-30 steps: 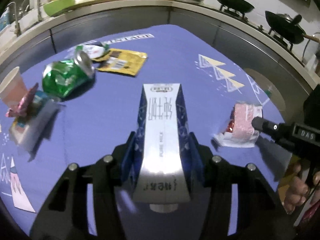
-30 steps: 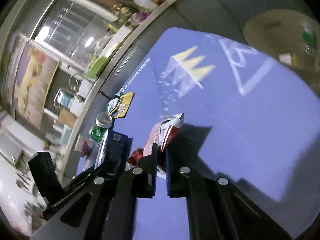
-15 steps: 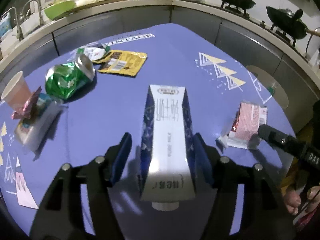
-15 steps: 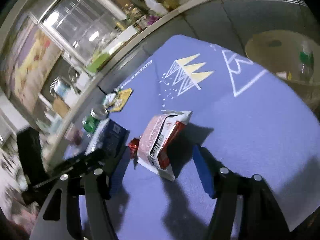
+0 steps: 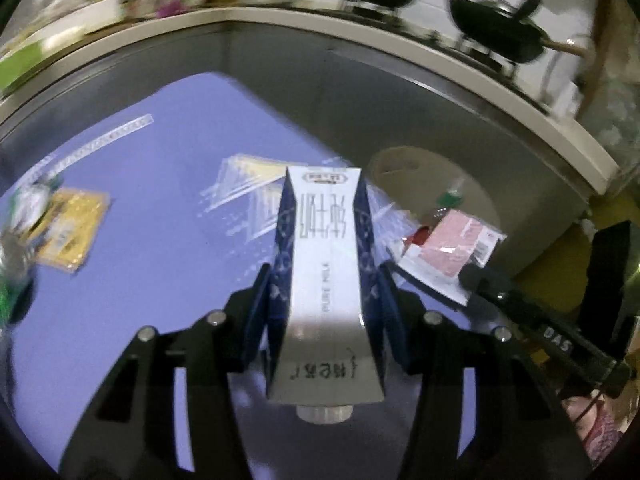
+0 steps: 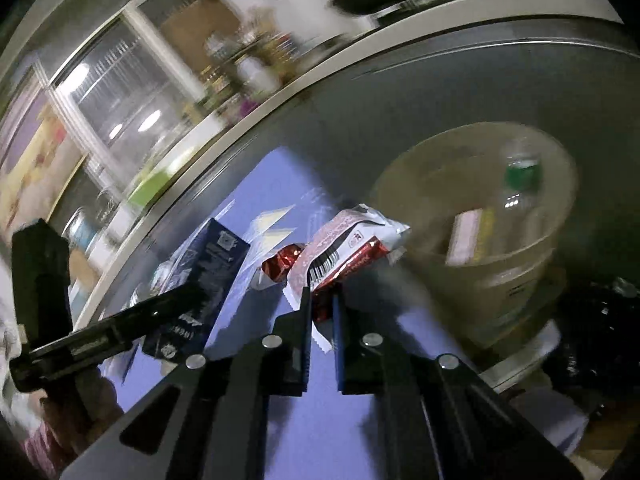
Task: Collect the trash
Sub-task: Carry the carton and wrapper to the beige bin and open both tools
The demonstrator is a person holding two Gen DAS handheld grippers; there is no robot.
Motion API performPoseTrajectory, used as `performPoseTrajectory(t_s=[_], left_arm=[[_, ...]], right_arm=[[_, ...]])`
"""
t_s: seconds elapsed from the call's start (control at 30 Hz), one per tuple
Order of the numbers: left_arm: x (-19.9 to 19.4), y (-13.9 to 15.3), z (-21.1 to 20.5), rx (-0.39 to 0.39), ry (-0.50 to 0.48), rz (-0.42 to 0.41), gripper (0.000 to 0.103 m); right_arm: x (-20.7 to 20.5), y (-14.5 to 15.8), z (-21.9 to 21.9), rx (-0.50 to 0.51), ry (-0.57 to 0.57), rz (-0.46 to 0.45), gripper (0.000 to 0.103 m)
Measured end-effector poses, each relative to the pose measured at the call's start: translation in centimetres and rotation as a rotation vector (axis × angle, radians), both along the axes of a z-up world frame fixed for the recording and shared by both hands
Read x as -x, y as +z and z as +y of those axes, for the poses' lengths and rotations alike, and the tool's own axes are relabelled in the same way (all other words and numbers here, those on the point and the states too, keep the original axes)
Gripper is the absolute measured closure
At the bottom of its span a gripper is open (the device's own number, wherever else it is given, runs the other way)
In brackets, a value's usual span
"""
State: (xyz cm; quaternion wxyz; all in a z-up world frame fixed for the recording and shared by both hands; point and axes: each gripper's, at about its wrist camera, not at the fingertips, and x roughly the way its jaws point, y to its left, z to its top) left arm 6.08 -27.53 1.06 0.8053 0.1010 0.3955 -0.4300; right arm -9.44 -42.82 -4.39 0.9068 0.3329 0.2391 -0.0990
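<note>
Left gripper (image 5: 324, 280): clamped on the milk carton (image 5: 325, 280), one blue pad pressed flat to each dark-blue side, and the carton is up off the table!

Milk carton: lies lengthwise between the fingers, white face up, cap end toward the camera, far end jutting well past the fingertips. In the right wrist view it shows as a dark-blue box (image 6: 200, 280) to the left, gripped by the other tool.

Right gripper (image 6: 322, 304): pinched tight on the snack wrapper (image 6: 340, 248), jaws nearly together with only the wrapper's edge between them.

Snack wrapper: pink and red with a white crimped end, sticking forward and up from the fingertips, a barcode on its underside. In the left wrist view it sits (image 5: 452, 248) just right of the carton, lifted clear of the cloth.

Bin (image 6: 520, 248): beige tub beyond the table edge, right of and past the wrapper; a green-labelled bottle (image 6: 522, 176) and other bits inside, blurred.

Tablecloth (image 5: 160, 216): purple, below both tools.

Left behind: a yellow sachet (image 5: 68, 232) lies flat at the far left, well apart from the carton; more litter beside it is too smeared to name.
</note>
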Motion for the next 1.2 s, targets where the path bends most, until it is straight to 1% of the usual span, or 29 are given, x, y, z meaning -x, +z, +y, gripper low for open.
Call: performPoseTrajectory(t_s=[0.03,0.07,0.13,0.17,0.2,0.23,0.27,0.3,0.33,0.37,0.4,0.43,0.47,0.57,0.67,0.7,0.77,0.83,1.0,1.1,1.2], left_arm=[[0.0,0.2,-2.0,0.000,-0.033,0.006,0.054],[-0.1,0.2,-3.4,0.001,-0.057,0.013,0.053],[-0.4,0.2,-7.6,-0.005,-0.112,0.036,0.053],[-0.5,0.1,-10.1,-0.018,-0.145,0.052,0.053],[-0.6,-0.1,-11.7,-0.030,-0.163,0.065,0.053],[-0.8,-0.6,-13.6,-0.055,-0.177,0.080,0.052],[-0.9,-0.9,-14.8,-0.076,-0.180,0.085,0.047],[-1.1,-1.5,-16.3,-0.106,-0.175,0.087,0.046],[-1.3,-1.6,-16.6,-0.114,-0.168,0.081,0.046],[-1.3,-1.7,-16.9,-0.119,-0.158,0.072,0.045],[-1.4,-1.7,-17.0,-0.118,-0.150,0.068,0.045],[-1.5,-1.6,-16.8,-0.106,-0.148,0.073,0.044],[-1.5,-1.4,-16.4,-0.096,-0.142,0.072,0.043],[-1.2,-1.0,-15.1,-0.089,-0.121,0.047,0.042],[-0.4,-0.1,-12.5,-0.063,-0.096,0.025,0.042],[0.1,0.3,-11.2,-0.052,-0.079,0.006,0.042],[0.7,0.6,-10.1,-0.048,-0.059,-0.020,0.042],[1.6,0.8,-8.4,-0.055,-0.036,-0.053,0.042],[3.7,0.9,-4.5,-0.085,0.006,-0.131,0.042],[4.2,1.1,-2.4,-0.099,0.031,-0.143,0.042],[4.6,1.4,-0.2,-0.097,0.056,-0.155,0.042]], right_arm=[[0.3,0.0,-1.7,-0.005,-0.041,-0.003,0.098],[0.4,-0.1,-2.9,-0.005,-0.065,-0.002,0.098],[0.4,-0.4,-5.4,-0.005,-0.109,0.006,0.098],[0.1,-0.6,-6.4,-0.007,-0.123,0.014,0.097],[-0.5,-1.0,-7.7,-0.014,-0.138,0.032,0.097],[-0.8,-1.4,-8.6,-0.029,-0.143,0.049,0.096],[-1.3,-1.9,-9.3,-0.057,-0.147,0.063,0.093],[-1.6,-2.6,-10.2,-0.106,-0.156,0.069,0.091],[-1.5,-3.0,-10.7,-0.139,-0.173,0.062,0.086],[-1.4,-3.1,-10.9,-0.153,-0.183,0.051,0.076],[-1.1,-3.2,-11.1,-0.158,-0.191,0.040,0.068],[-0.8,-3.3,-11.0,-0.146,-0.207,0.037,0.060],[-0.5,-3.2,-10.8,-0.144,-0.209,0.032,0.054],[0.6,-2.6,-10.2,-0.123,-0.214,0.020,0.054],[1.5,-1.6,-9.1,-0.107,-0.207,0.002,0.054],[1.6,-1.2,-8.8,-0.106,-0.201,-0.003,0.054],[2.5,-0.8,-7.1,-0.086,-0.193,-0.004,0.054],[3.0,-0.5,-5.5,-0.071,-0.201,0.009,0.054],[3.6,-0.3,-2.7,-0.091,-0.181,0.041,0.054],[4.2,0.1,-1.2,-0.079,-0.185,0.055,0.054],[4.6,0.4,-0.1,-0.086,-0.185,0.064,0.054]])
